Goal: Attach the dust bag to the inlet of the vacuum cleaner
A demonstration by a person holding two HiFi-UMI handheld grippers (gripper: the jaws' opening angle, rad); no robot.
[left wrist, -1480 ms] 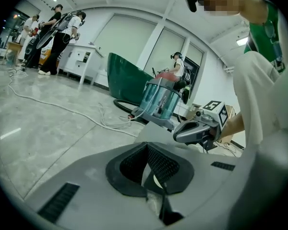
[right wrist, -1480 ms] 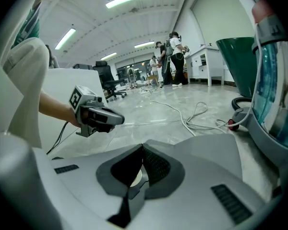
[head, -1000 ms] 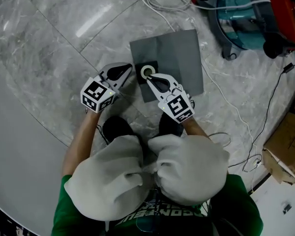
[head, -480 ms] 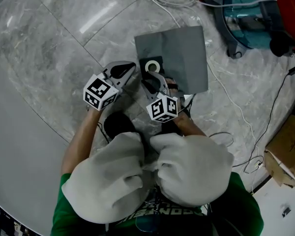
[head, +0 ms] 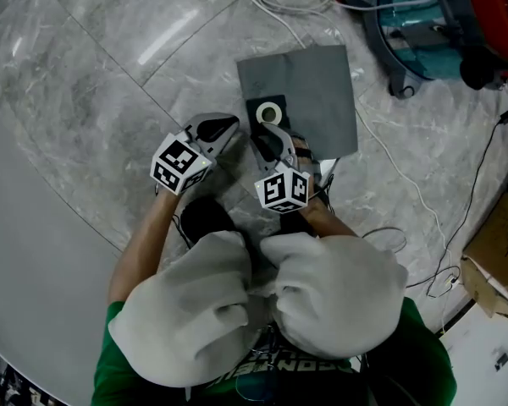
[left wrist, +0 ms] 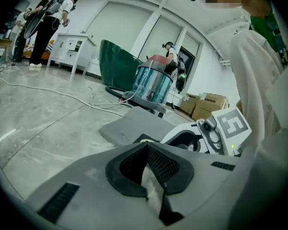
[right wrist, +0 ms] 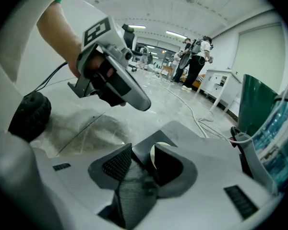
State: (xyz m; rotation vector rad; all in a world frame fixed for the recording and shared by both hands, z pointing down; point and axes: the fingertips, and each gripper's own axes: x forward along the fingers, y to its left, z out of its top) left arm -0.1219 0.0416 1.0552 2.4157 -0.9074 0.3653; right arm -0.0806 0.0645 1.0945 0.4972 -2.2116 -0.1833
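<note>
Jaws just thrown wide, the right hand-held gripper (head: 268,134) is being closed around the grey fabric dust bag's (head: 309,83) black collar (head: 259,106) for pickup; left hand-held gripper (head: 229,127) shut, empty.

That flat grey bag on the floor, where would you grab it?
Probably the black collar around the white ring, at the near edge of the dust bag, coming in low from the person's side. The cloth lies flat on the floor with nothing to pinch; the collar offers a firm edge.

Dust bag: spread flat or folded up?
Spread flat: the dust bag lies as a grey rectangle on the floor, collar ring facing up.
</note>
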